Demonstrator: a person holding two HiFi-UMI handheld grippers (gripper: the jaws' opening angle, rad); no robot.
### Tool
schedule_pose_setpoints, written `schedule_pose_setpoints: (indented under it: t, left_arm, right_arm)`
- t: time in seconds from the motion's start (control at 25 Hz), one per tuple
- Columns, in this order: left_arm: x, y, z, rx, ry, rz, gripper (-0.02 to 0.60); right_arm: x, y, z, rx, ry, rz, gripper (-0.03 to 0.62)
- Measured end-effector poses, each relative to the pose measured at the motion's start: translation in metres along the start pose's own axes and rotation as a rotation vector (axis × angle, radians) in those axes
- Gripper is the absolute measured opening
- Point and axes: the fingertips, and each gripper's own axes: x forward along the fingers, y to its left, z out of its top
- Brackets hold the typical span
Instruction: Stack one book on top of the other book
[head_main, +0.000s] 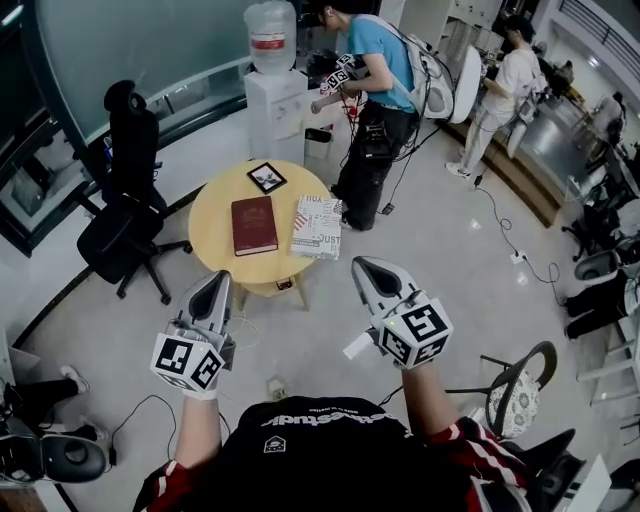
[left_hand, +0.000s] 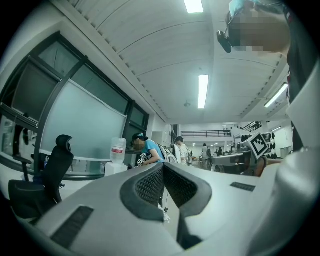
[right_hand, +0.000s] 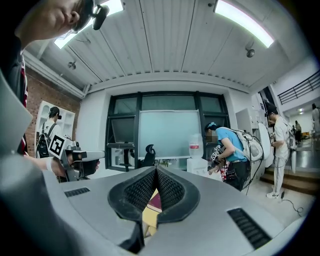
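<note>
Round yellow counter (head_main: 215, 215) sits at 12 o'clock from both tongs, well apart from them. Nothing held.

Black office chair (head_main: 125, 190) is at 9 o'clock of the counter, near its edge. Water dispenser (head_main: 275, 90) with a bottle on top stands at 12 o'clock, beyond the counter. A person in a blue shirt (head_main: 385, 55) stands at 2 o'clock of the counter, bent over gear. A second person in white (head_main: 510, 80) is further out, same direction.

Books: both flat on the counter, side by side, not stacked. Maroon book (head_main: 254, 225) is near the counter's centre. Patterned white book (head_main: 317, 226) is just beside it at 3 o'clock, with a thin strip of counter between them; its right edge reaches the counter rim.

Left tongs (head_main: 218, 285): at 6 o'clock of the counter, pointing to 12. The left gripper view has the tips pressed together (left_hand: 162, 165), nothing between them.

Right tongs (head_main: 366, 268): at 5 o'clock of the counter, also pointing to 12. Tips together (right_hand: 156, 170), empty. The slit under the tips shows a sliver of the maroon book (right_hand: 156, 201) and yellow counter (right_hand: 147, 216) far beyond.

Small black picture frame (head_main: 266, 177) lies at the counter's 12 o'clock edge, apart from both books.
</note>
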Motion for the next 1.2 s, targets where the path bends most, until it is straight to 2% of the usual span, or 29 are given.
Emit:
schedule_pose_setpoints:
  t: [0.36, 0.72, 1.2]
  left_arm:
    - [0.006, 0.044, 0.013, -0.004, -0.023, -0.006, 0.017]
    - [0.008, 0.094, 0.008, -0.012, -0.021, -0.026, 0.017]
    - [0.014, 0.118, -0.005, -0.04, -0.02, -0.061, 0.017]
  right_arm:
    - [0.041, 0.011, 0.017, -0.015, -0.017, -0.016, 0.028]
    - [0.082, 0.019, 0.012, -0.017, 0.004, -0.066, 0.026]
    - [0.099, 0.024, 0.006, -0.025, 0.044, -0.105, 0.028]
